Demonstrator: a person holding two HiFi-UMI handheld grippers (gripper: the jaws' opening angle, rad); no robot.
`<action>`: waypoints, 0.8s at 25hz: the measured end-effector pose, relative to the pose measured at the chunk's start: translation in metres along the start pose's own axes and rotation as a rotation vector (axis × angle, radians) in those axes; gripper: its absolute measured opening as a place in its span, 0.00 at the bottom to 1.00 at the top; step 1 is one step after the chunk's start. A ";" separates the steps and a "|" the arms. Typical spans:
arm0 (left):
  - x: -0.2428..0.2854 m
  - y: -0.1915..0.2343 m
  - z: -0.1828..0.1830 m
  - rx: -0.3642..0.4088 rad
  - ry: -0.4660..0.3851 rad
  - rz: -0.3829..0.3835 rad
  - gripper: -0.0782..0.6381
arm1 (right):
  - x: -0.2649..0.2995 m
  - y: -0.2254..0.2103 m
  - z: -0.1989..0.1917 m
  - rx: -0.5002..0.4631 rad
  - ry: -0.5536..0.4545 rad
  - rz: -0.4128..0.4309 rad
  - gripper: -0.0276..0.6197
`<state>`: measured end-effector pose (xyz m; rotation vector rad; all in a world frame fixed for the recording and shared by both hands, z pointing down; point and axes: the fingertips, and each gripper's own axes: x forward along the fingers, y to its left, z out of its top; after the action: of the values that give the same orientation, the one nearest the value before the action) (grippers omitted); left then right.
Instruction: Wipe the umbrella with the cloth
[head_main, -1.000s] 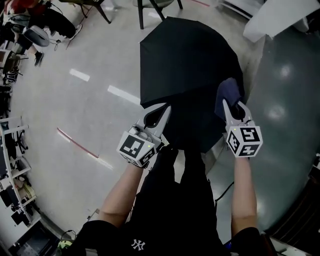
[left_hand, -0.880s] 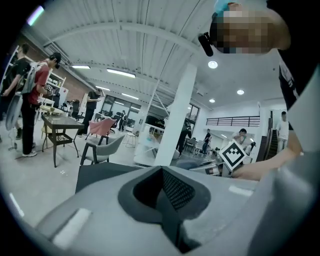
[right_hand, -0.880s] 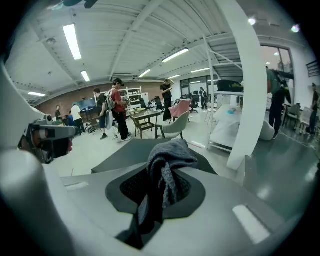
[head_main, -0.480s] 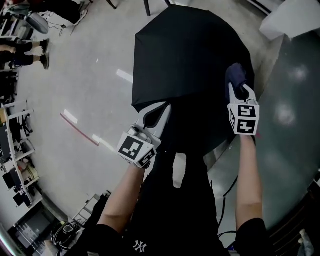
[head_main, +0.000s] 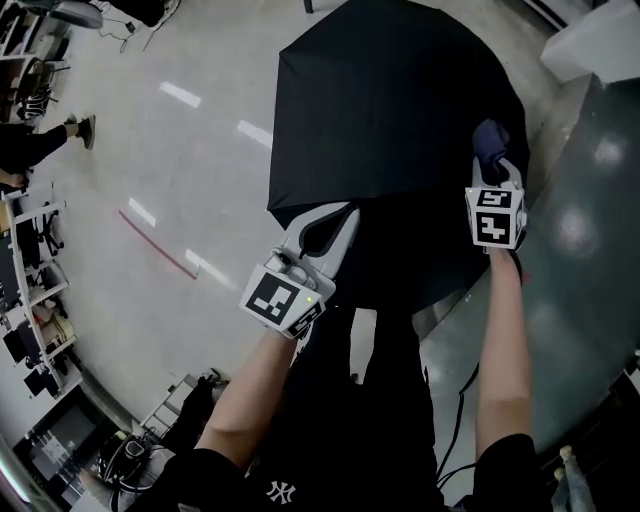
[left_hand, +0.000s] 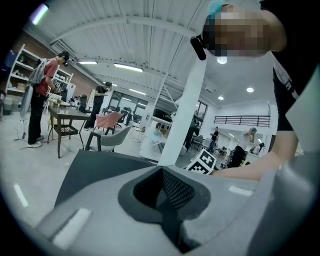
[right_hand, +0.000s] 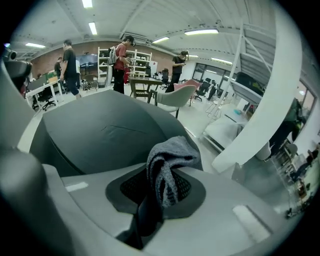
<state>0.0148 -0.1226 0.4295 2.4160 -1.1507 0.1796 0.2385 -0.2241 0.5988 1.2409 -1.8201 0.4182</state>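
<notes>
Presently: open black fabric umbrella (head_main: 390, 110) over pale floor (head_main: 150, 180), near rim apparently pinched in closed left gripper (head_main: 343, 213); right gripper (head_main: 492, 168) clamps bunched grey-blue cloth (head_main: 489, 138) at canopy's right edge, seemingly mid-wipe; next stroke likely needs steady contact.

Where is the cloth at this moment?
The cloth is at the head view's right, pinched in the right gripper, by the right edge of the open umbrella.

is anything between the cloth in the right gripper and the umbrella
Nothing visible does. The right gripper is shut on the cloth, and in the head view the cloth sits at the right edge of the black umbrella, with no other thing between them. Actual contact can't be confirmed.
</notes>
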 end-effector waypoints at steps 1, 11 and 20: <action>-0.003 0.002 -0.001 -0.001 0.001 0.001 0.11 | 0.001 0.009 0.002 -0.001 0.001 0.011 0.17; -0.033 0.029 0.002 -0.014 -0.015 0.024 0.11 | -0.015 0.088 0.054 -0.039 -0.029 0.092 0.17; -0.063 0.053 0.009 -0.025 -0.034 0.042 0.11 | -0.030 0.179 0.097 -0.104 -0.052 0.185 0.18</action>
<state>-0.0666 -0.1117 0.4212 2.3825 -1.2126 0.1374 0.0408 -0.1925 0.5533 1.0261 -1.9839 0.3910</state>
